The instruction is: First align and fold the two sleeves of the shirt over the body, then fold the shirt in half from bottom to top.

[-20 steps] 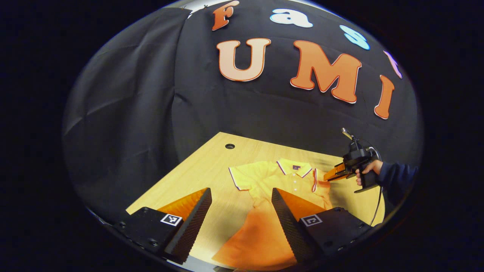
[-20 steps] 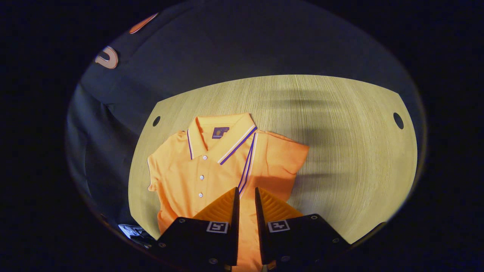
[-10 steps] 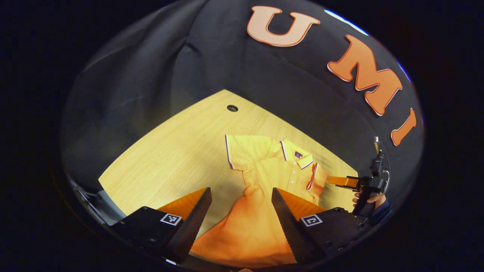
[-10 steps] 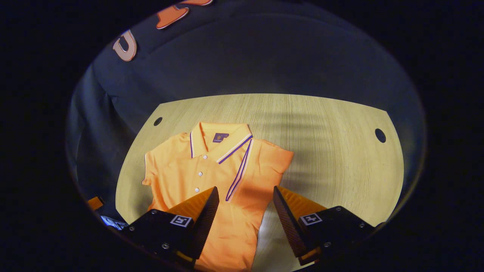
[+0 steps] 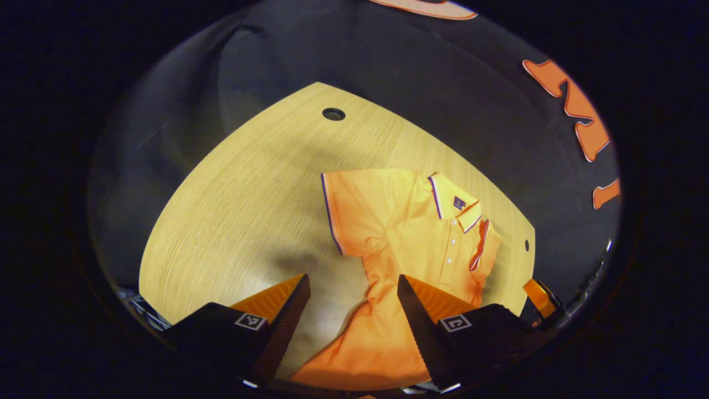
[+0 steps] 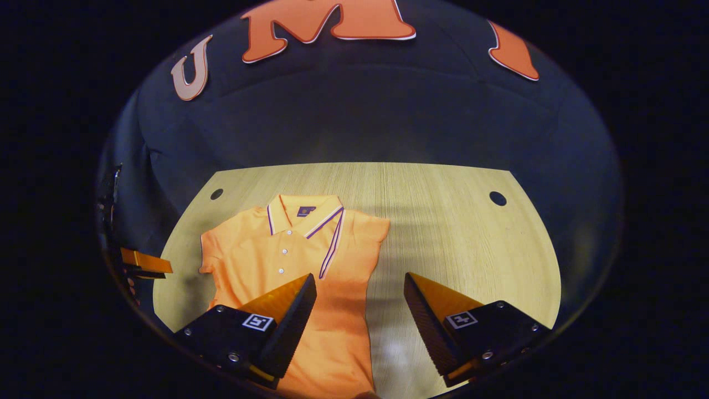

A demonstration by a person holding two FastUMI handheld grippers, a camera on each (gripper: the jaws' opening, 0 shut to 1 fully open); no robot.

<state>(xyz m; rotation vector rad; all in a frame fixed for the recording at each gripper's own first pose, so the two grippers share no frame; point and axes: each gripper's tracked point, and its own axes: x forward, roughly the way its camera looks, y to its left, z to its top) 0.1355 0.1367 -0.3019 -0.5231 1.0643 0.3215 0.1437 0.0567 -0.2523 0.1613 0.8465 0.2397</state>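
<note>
Orange shirt; second table hole

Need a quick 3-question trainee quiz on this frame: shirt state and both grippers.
1. True or false: the right hand-held gripper is shut on the orange polo shirt with striped collar.
2. Which sleeve lies folded over the body: A) the one on the right in the right gripper view, B) the other, C) both?
3. Fill in: the left hand-held gripper has its jaws ____.

Key: 1 false; 2 A; 3 open. The light wooden table holds the shirt.
</note>
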